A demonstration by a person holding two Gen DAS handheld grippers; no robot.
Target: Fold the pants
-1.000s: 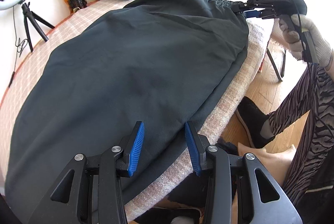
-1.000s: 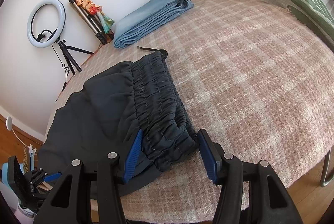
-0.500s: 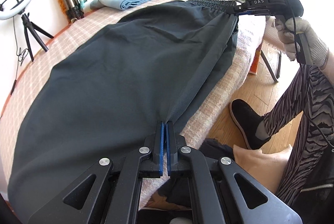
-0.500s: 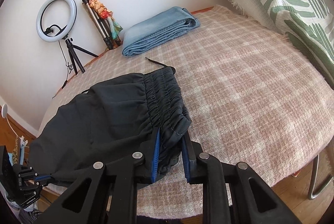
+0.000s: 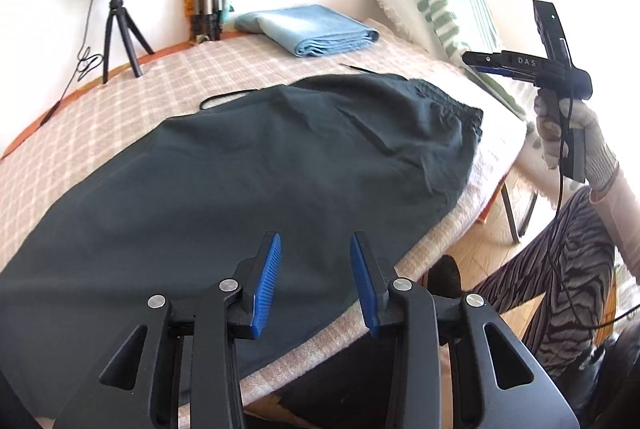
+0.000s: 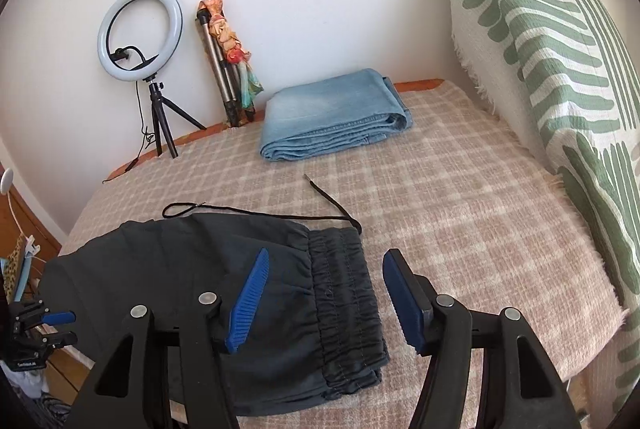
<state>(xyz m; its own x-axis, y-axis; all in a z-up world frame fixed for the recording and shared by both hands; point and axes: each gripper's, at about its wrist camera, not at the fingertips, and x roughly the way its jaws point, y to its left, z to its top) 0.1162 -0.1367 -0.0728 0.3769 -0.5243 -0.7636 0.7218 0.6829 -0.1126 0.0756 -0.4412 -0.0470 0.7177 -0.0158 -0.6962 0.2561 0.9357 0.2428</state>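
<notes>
We see the pants [image 5: 248, 165] lying flat on the blanket [image 6: 460, 213], folded lengthwise, with the elastic waistband [image 6: 344, 301] at the right end and the legs running off toward 8 o'clock in the left wrist view. A drawstring [image 6: 280, 215] trails from the waistband across the blanket toward 11 o'clock.

Our left gripper [image 5: 315, 281] is released, its blue pads spread apart over the near edge of the pants, and no cloth sits between them. Our right gripper [image 6: 324, 303] is also released: its pads stand wide on either side of the waistband, above it rather than pinching it. In the left wrist view the right gripper [image 5: 478, 63] shows at 2 o'clock, held in a gloved hand [image 5: 568, 133] clear of the waistband.

Folded jeans [image 6: 332, 113] rest at 12 o'clock near the wall. A ring light [image 6: 140, 33] on a small tripod stands at 10 o'clock, with a folded tripod [image 6: 224, 69] just beside it. A green-striped pillow [image 6: 560, 61] leans at 2 o'clock.
</notes>
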